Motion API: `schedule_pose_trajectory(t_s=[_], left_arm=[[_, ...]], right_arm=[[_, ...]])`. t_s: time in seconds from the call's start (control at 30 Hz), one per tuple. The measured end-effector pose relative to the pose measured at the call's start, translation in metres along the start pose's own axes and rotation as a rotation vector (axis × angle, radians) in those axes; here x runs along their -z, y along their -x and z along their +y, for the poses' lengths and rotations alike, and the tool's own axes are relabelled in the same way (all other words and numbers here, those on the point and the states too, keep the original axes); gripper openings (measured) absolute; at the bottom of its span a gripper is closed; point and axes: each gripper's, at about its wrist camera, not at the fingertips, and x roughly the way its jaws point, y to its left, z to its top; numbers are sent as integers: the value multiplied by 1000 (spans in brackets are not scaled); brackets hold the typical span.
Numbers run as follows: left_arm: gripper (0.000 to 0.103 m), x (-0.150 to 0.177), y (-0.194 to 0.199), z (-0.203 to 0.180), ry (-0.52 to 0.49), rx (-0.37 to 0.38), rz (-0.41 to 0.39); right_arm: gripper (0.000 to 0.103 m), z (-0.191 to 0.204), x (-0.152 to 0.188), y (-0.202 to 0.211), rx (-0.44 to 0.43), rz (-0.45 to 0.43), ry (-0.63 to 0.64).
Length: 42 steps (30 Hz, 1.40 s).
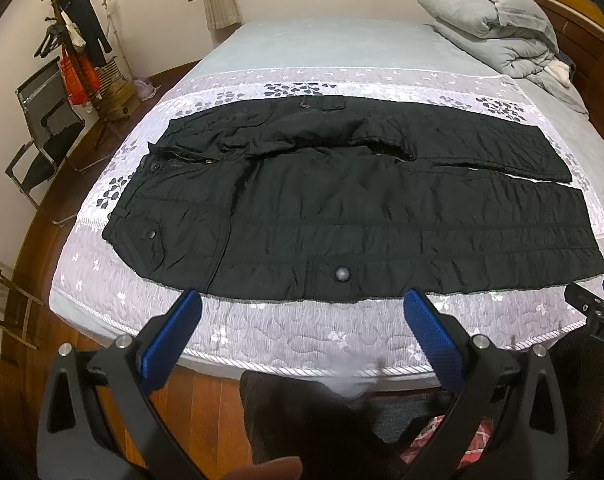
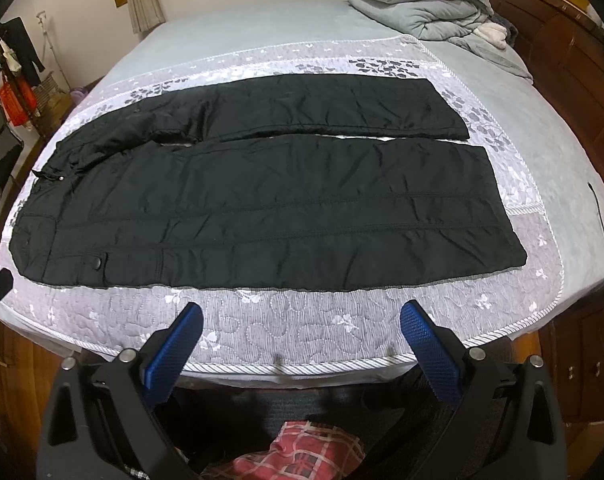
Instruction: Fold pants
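Black padded pants (image 1: 341, 208) lie spread flat across the bed, waist to the left, both legs side by side running right; they also show in the right wrist view (image 2: 262, 204). My left gripper (image 1: 302, 300) is open and empty, hovering over the bed's near edge just short of the pants' near hem. My right gripper (image 2: 302, 312) is open and empty, likewise over the near edge in front of the near leg. The right gripper's tip shows at the left wrist view's right edge (image 1: 597, 304).
The bed (image 2: 286, 336) has a lilac quilted cover. A folded grey duvet (image 1: 501, 28) sits at the far right by the wooden headboard (image 2: 561, 60). A chair (image 1: 46, 128) and coat rack (image 1: 70, 40) stand left of the bed. Wooden floor lies below.
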Motion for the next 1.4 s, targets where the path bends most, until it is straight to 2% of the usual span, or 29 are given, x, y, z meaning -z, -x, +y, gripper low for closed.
schedule_pose_trajectory(t_s=[0.8,0.9,1.0,1.1,1.2,1.3,1.4], left_arm=[[101,-12,-17,-14,-34,14,29],[100,-18,-27,-11,-22,53,39],[100,-29,-41,-11,-22,44,61],[101,-52,-59,-11,-40,43,96],[101,-87,-76,-12,-73,93,115],[101,-134,-98,-17,-137,133,111],[101,-197,-138,-20,-188,231,151]], right_arm=[[100,-8,-7,-19,-8,33,-3],[100,-15,-15,-23,-18,27,6],[100,-34,-35,-24,-14,-10,10],[100,-61,-65,-30,-39,-26,4],[100,-91,-100,-37,-53,-41,-5],[100,-127,-153,-53,-63,-58,9],[100,-165,-201,-84,-61,-27,5]])
